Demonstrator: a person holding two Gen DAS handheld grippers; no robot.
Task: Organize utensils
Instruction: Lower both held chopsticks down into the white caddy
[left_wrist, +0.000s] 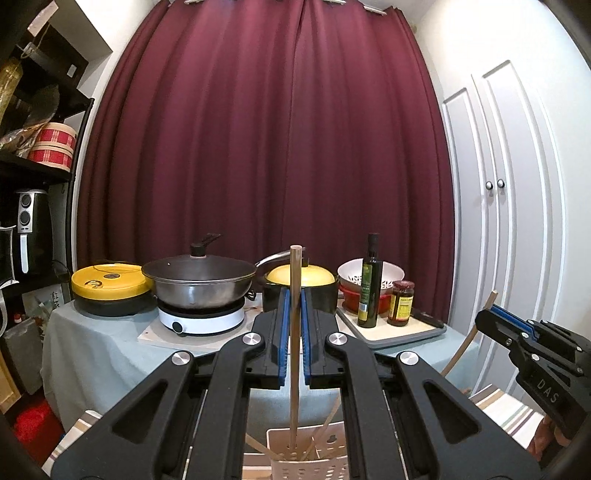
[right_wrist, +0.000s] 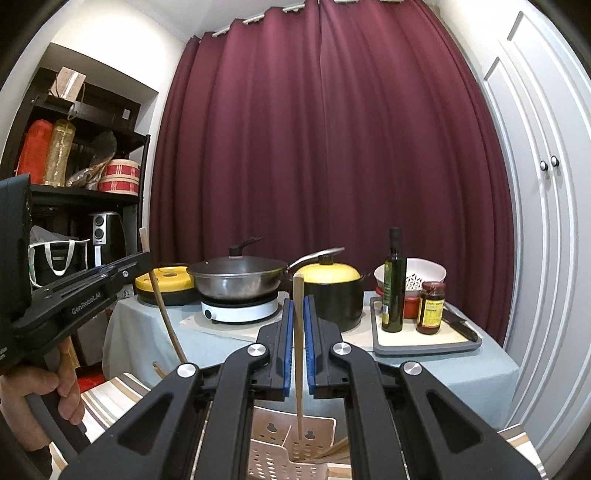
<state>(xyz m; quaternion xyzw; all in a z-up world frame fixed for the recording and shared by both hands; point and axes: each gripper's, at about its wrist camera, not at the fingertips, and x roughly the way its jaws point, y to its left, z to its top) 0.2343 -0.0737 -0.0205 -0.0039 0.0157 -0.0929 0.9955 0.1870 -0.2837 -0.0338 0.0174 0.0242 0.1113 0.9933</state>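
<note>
Chopsticks are being sorted into a white perforated holder (left_wrist: 308, 458), one stick per gripper. In the left wrist view a wooden chopstick (left_wrist: 294, 332) is pinched upright between the blue pads of the left gripper (left_wrist: 294, 314), its lower end already down inside the holder among other sticks leaning there; it is kept vertical, it seems, so that it can slip through the narrow top opening without catching the rim. In the right wrist view the right gripper (right_wrist: 298, 317) is likewise clamped on a second chopstick (right_wrist: 298, 350), whose tapered tip reaches down into a compartment of the holder (right_wrist: 288, 461) (which compartment exactly cannot be told). Both jaws are closed tight on their sticks, with almost no gap left beside the wood. The holder stands low in front of the cloth-covered table (right_wrist: 461, 373), apparently on a striped surface, well apart from the wok (right_wrist: 236, 280), the yellow-lidded pot (right_wrist: 332, 291) and the tray with the oil bottle (right_wrist: 393, 280) near the table's right edge. Release is judged to be the step in hand.
</note>
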